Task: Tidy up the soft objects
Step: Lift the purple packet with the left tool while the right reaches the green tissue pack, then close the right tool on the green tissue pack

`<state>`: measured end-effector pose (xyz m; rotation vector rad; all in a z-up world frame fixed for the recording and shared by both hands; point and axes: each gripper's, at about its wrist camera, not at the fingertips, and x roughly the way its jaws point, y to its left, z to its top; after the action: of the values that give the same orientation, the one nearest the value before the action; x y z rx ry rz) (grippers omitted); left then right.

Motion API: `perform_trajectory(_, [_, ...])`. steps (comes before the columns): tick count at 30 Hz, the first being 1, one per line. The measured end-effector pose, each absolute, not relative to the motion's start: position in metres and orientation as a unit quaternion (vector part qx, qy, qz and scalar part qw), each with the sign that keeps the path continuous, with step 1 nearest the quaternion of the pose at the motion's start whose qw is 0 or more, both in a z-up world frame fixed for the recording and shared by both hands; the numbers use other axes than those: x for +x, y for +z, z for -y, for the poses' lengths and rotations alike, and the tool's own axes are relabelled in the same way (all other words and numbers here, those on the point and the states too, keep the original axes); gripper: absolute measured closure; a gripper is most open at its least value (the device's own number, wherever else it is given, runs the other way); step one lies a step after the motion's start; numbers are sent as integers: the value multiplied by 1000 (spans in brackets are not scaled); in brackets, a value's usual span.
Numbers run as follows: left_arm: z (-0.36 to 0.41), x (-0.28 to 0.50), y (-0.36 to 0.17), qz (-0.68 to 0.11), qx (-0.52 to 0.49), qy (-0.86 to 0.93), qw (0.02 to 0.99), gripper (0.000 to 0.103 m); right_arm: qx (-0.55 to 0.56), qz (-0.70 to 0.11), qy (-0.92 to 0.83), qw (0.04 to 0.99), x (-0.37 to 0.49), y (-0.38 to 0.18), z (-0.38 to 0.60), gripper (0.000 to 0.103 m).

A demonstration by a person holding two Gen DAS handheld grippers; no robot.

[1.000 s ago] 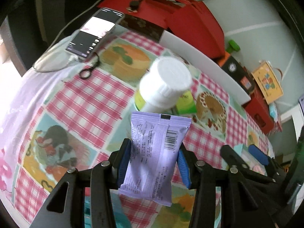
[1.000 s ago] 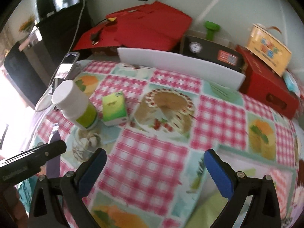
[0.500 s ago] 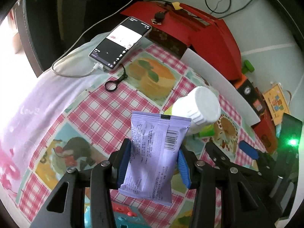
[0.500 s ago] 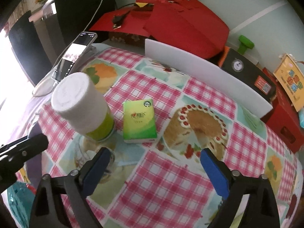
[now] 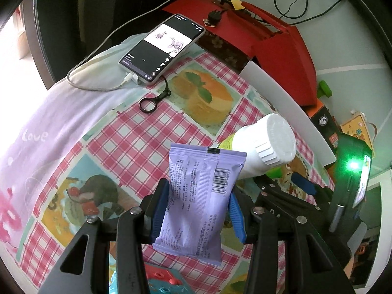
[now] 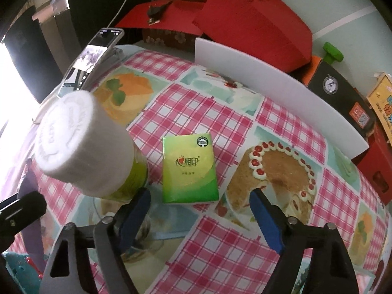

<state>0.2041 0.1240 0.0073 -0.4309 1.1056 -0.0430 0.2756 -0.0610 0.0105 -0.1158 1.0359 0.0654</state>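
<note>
My left gripper (image 5: 198, 210) is shut on a lilac snack packet (image 5: 198, 198) and holds it upright above the checked tablecloth (image 5: 137, 142). A green tissue pack (image 6: 189, 169) lies flat on the cloth in the right wrist view. My right gripper (image 6: 199, 216) is open and empty, just in front of the tissue pack, its blue pads (image 6: 265, 216) on either side of the pack's near end. A white-capped bottle (image 6: 85, 147) stands to the left of the tissue pack; it also shows in the left wrist view (image 5: 264, 152), behind the packet.
A phone (image 5: 161, 46) on a charging cable lies at the far left corner, with a black ring strap (image 5: 148, 104) near it. A white board (image 6: 276, 78) stands along the back edge, before red boxes (image 6: 245, 17). A teal toy (image 5: 161, 279) lies below my left gripper.
My right gripper has moved forward and closer to the green tissue pack, its jaws narrower. My left gripper has drawn back and left with the packet still held.
</note>
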Motion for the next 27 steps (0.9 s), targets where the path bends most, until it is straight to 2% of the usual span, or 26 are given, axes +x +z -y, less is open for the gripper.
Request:
perform_trajectory(5, [-124,204,7,-523,-203,-23,828,55,-50,-497,37,865,282,4,59,24])
perform_trajectory(10, [-123,205,5,-525,-203,-27,827,55,-48,-501,40,863,286,1,56,34])
perform_trajectory(18, [-124,206,4,-527,-205,-28,825,55,-44,-506,41,860,299,-9,51,40])
perform_trajectory(21, [-124,206,4,-526,-205,-30,825,55,-43,-504,40,861,300,-9,50,51])
perform_trajectory(27, [-123,206,3,-528,-205,-33,823,55,-31,-501,34,864,289,-10,57,52])
